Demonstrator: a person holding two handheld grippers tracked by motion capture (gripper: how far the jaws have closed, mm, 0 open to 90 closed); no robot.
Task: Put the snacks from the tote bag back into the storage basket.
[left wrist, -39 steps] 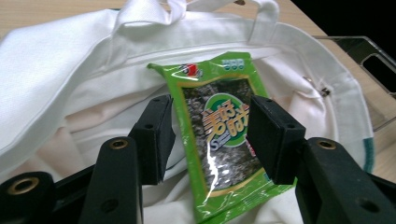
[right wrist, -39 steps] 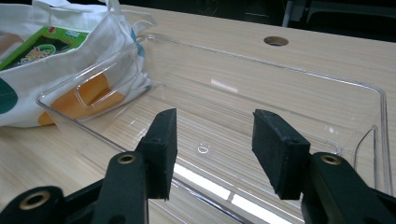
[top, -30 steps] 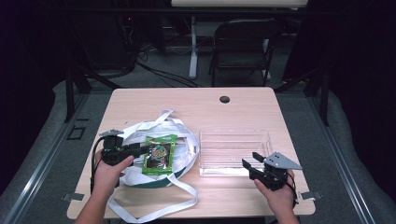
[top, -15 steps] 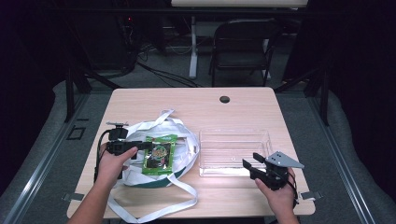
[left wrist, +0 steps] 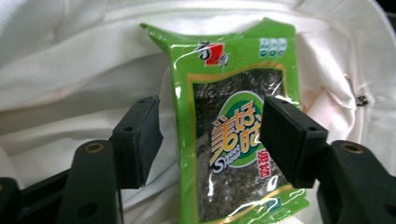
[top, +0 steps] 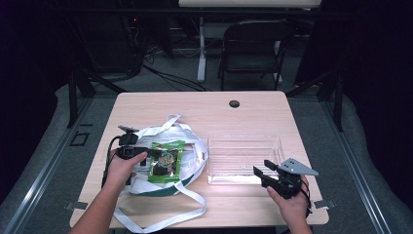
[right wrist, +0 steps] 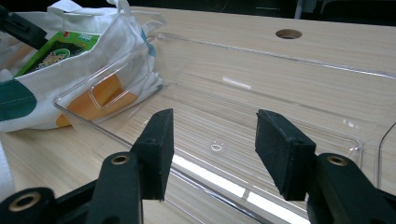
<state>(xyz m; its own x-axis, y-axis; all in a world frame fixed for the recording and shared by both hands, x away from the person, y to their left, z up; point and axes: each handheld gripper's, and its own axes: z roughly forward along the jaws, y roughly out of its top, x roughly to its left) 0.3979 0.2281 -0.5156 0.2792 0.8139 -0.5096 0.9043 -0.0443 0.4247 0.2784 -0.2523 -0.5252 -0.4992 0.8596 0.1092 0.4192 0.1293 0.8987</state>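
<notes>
At the left of the high view, the left gripper (top: 146, 155) sits over a white cloth bag (top: 187, 146) spread flat on the wooden table (top: 253, 114), its long straps trailing toward the lower middle of the frame. On the bag lies a green snack packet (top: 166, 160), just left of centre. In the left gripper view the jaws stand wide apart on either side of that packet (left wrist: 233, 135), one pad (left wrist: 140, 140) left of its edge and the other over its right half; they hold nothing yet, and whether a pad touches the wrapper cannot be told.

Right of centre stands a clear plastic tray (top: 246, 141), empty, its left wall touching the bag. At the lower right the right gripper (top: 260, 175) hovers at the tray's near rim, jaws open and empty, as the right gripper view shows over the tray floor (right wrist: 261, 98).

The step in hand looks like the grasp of the packet. The next move likely calls for closing squarely on the thin, slippery wrapper without pinching the cloth beneath, then lifting it rightward into the tray.
</notes>
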